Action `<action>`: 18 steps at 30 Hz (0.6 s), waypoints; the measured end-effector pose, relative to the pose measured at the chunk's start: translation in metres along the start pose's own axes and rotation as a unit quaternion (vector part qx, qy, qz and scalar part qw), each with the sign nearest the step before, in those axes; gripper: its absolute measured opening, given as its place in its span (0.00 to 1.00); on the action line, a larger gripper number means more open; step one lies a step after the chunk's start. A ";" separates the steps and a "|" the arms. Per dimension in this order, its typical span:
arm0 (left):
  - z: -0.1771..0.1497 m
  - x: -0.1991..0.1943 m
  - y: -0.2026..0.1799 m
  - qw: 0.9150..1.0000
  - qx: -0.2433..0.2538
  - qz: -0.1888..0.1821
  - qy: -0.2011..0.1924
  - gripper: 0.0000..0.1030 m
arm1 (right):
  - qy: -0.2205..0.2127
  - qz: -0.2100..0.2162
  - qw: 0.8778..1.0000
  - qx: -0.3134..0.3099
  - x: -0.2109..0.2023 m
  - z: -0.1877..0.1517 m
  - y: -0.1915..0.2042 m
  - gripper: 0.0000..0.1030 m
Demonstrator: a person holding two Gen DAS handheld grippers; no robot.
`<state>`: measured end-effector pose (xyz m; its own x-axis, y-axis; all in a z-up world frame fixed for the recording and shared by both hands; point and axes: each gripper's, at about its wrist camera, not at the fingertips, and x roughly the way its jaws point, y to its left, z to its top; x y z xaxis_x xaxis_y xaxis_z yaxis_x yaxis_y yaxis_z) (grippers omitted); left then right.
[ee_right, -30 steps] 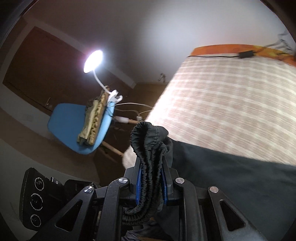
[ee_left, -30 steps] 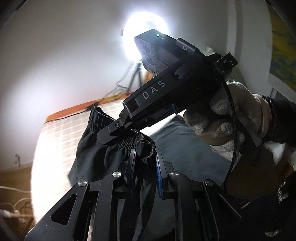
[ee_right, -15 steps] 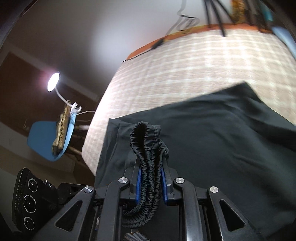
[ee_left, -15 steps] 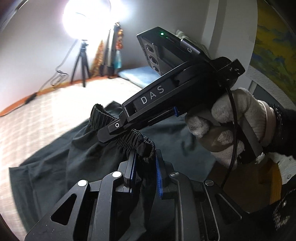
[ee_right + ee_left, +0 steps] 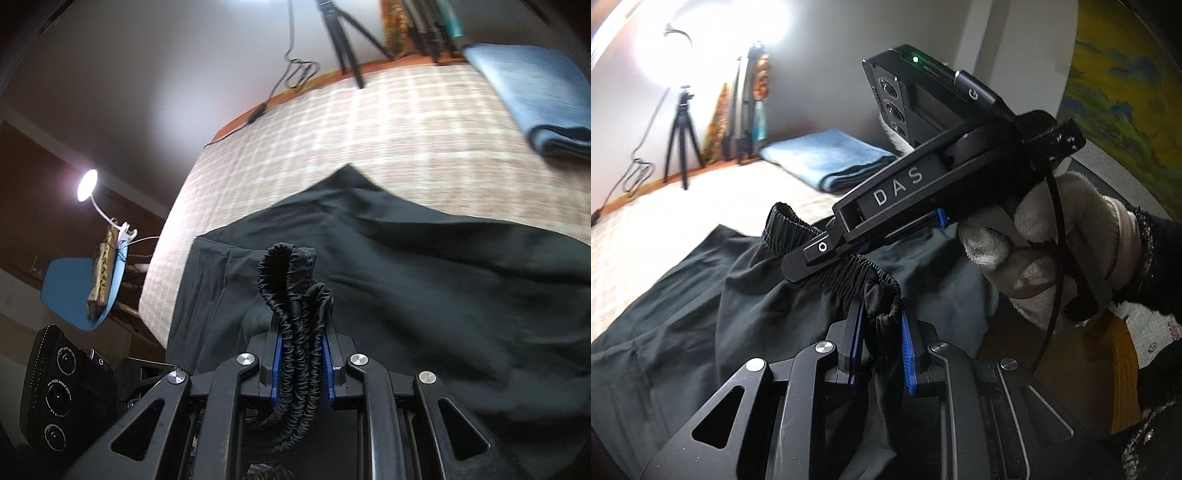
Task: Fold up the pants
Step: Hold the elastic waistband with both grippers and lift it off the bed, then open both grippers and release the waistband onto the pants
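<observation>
over the checked bedspread (image 5: 388,122), black pants (image 5: 424,266) lie part draped toward 12 o'clock, elastic waistband (image 5: 295,332) pinched in both left gripper (image 5: 877,339) and right gripper (image 5: 301,354); early fold, nothing squared.

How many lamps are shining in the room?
2: a big bright lamp by the tripod behind the bed, and a small bendy lamp above the blue chair. Others may be hidden.
</observation>
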<state>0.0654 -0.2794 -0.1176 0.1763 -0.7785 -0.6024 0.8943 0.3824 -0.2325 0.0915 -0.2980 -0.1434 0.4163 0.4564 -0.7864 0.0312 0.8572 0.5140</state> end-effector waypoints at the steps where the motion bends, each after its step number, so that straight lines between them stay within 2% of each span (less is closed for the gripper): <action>1: -0.001 0.003 -0.002 1.000 0.001 -0.003 0.003 0.16 | -0.002 -0.002 1.000 0.004 -0.003 -0.002 -0.005 0.16; 7: 0.001 0.020 -0.009 0.999 -0.017 -0.028 0.040 0.20 | -0.014 -0.012 0.999 0.032 -0.023 -0.008 -0.045 0.16; 9: -0.002 0.013 -0.011 0.998 -0.019 -0.035 0.050 0.20 | -0.018 -0.015 0.999 0.036 -0.028 -0.010 -0.054 0.16; 12: -0.007 -0.012 0.000 0.998 -0.027 -0.035 0.042 0.22 | -0.024 -0.023 0.999 0.035 -0.039 -0.016 -0.069 0.16; 15: -0.014 -0.031 0.027 0.999 -0.024 0.005 0.045 0.24 | -0.030 -0.026 0.998 0.040 -0.053 -0.021 -0.085 0.16; 18: -0.029 -0.042 0.055 0.996 -0.028 0.058 0.066 0.24 | -0.037 -0.041 0.998 0.041 -0.068 -0.025 -0.100 0.16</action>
<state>0.0951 -0.2108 -0.1275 0.2185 -0.6557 -0.7227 0.8458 0.4967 -0.1948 0.0376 -0.4093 -0.1497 0.4749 0.3647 -0.8009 0.1398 0.8672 0.4779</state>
